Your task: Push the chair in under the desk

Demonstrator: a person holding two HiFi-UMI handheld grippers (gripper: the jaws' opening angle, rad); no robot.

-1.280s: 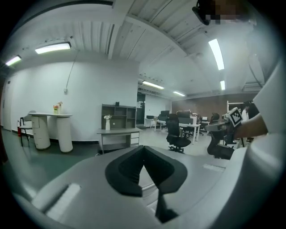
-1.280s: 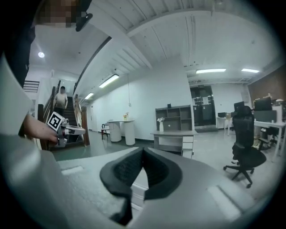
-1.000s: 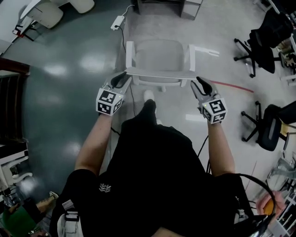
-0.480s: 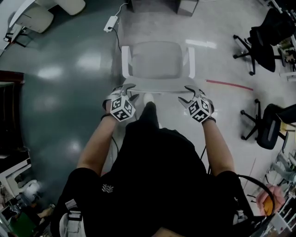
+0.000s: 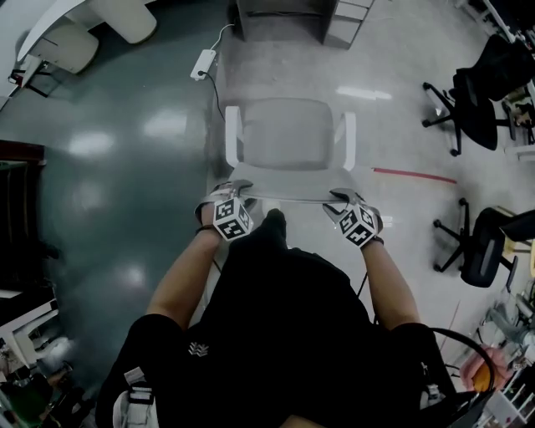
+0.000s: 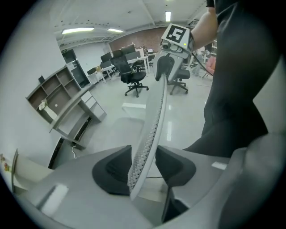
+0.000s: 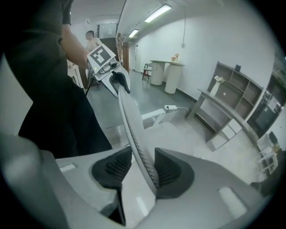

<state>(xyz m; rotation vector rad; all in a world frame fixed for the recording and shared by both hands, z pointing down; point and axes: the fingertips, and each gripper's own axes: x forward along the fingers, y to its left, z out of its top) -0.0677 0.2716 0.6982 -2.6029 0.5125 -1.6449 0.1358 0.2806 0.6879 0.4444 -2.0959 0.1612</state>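
Chair (image 5: 288,134) faces away, backrest (image 5: 288,193) crosswise (L-R)

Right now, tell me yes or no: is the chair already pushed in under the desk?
No: the chair stands clear of the desk, with a strip of floor showing between them.

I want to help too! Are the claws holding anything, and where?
Not gripped yet: the top edge of the chair back sits between the closing jaws of the left gripper and right gripper, one near each end.
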